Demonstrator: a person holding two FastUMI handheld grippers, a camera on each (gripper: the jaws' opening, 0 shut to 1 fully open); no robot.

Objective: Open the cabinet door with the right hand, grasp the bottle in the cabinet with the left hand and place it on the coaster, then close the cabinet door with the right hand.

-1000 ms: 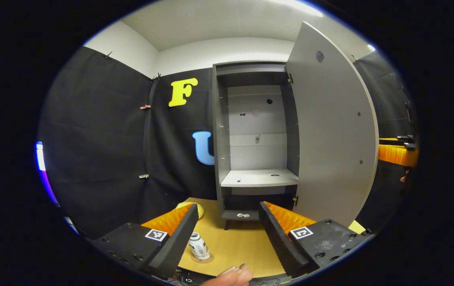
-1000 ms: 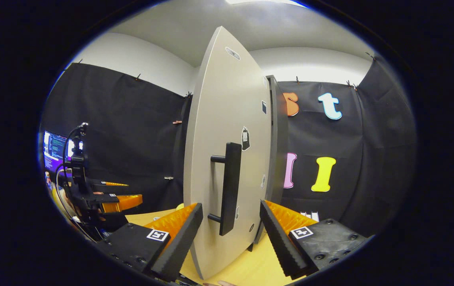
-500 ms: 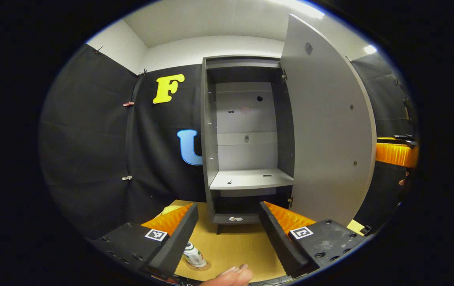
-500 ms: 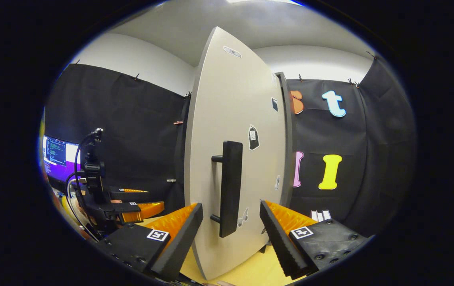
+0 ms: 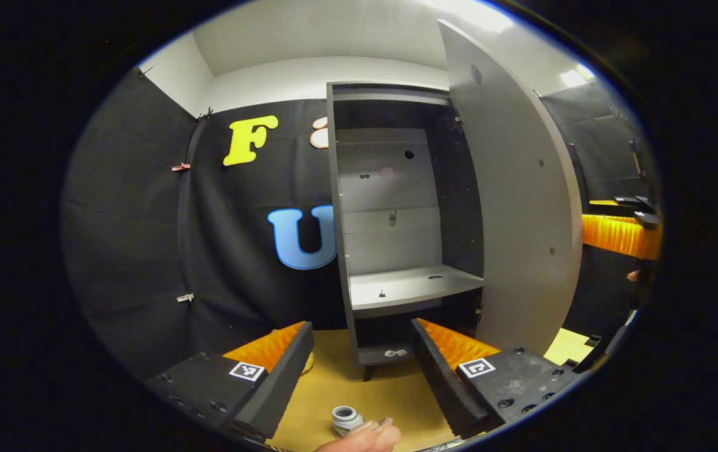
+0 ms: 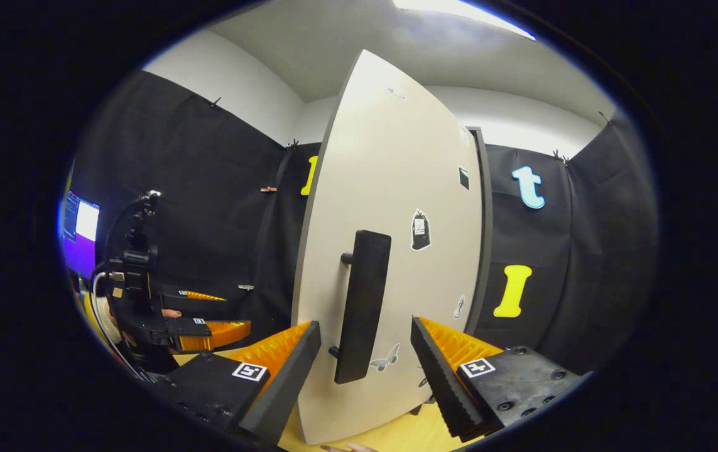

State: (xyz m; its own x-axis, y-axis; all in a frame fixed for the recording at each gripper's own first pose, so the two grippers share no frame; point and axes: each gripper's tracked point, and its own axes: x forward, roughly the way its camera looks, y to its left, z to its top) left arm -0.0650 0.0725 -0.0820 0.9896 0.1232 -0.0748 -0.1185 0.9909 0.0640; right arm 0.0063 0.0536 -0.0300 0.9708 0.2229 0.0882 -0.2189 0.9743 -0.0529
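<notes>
Apparently level, right gripper [image 6: 365,370] spread astride door handle [image 6: 362,304], untouched.

The left gripper [image 5: 362,370] points forward and level, its two fingers [image 5: 280,376] spread wide apart with nothing between them. Each finger has a dark ribbed inner pad and an orange ridged back, and each black base carries a small square marker. A fingertip of the person's hand [image 5: 365,436] shows at the bottom edge of the left gripper view, just under the gap.

The right gripper [image 6: 365,370] is likewise held forward with its fingers [image 6: 440,380] parted wide, neither one pressing on anything. In the right gripper view the left gripper also appears far off to the left, held level, its orange finger pointing right.
</notes>
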